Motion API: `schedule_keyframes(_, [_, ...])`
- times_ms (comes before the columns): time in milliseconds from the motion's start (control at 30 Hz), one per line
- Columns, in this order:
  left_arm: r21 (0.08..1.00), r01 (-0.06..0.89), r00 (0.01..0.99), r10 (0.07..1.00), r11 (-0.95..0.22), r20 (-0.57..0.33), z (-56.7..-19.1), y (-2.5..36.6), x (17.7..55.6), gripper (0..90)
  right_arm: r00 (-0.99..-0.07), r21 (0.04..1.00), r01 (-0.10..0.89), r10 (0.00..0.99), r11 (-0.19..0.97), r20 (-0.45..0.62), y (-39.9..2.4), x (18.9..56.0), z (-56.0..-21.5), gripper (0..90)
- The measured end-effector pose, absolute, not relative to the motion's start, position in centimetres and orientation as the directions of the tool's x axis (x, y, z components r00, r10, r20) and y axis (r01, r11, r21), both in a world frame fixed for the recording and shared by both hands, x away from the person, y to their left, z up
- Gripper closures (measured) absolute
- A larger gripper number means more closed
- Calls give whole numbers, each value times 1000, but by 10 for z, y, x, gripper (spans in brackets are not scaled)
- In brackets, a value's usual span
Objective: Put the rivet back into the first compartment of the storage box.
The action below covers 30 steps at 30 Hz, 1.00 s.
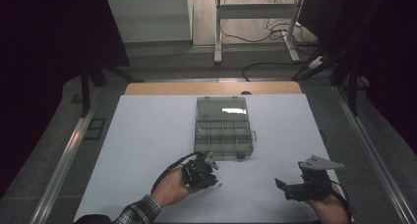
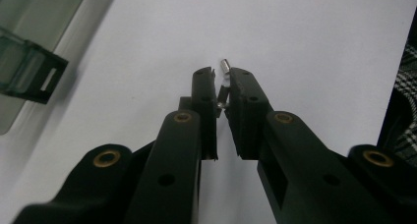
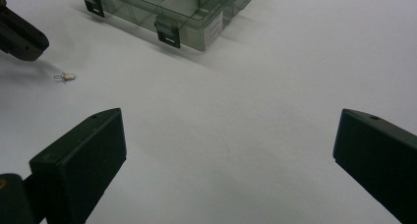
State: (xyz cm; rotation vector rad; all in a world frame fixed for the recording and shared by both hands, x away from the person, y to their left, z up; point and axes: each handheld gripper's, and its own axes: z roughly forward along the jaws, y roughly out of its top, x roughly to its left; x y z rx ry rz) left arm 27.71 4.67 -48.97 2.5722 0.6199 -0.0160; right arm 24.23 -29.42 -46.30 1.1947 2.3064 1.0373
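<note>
My left gripper [image 2: 222, 81] is black plastic with brass screws. My right gripper [image 1: 287, 187] carries a grey triangular plate. My sleeve [image 1: 137, 211] is plaid.

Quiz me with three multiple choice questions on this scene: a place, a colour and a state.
1. Where is the compartment box? A) mid-table, toward the far side B) at the near edge C) on the floor
2. What colour is the table cover? A) red B) white C) green
3. How are the jaws of the right hand-held gripper? A) shut on the box B) shut on a cloth C) wide open, empty

1 A: the high view shows it mid-table.
2 B: the sheet is plain white.
3 C: its own view shows bare sheet between the jaws.
</note>
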Motion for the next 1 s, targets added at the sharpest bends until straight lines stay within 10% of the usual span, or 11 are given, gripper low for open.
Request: schedule_keyframes(1000, [504,542,827,533,-673,-177,-452,84,315,821,-588,739,558,809,378,30,-294,243,-463,0])
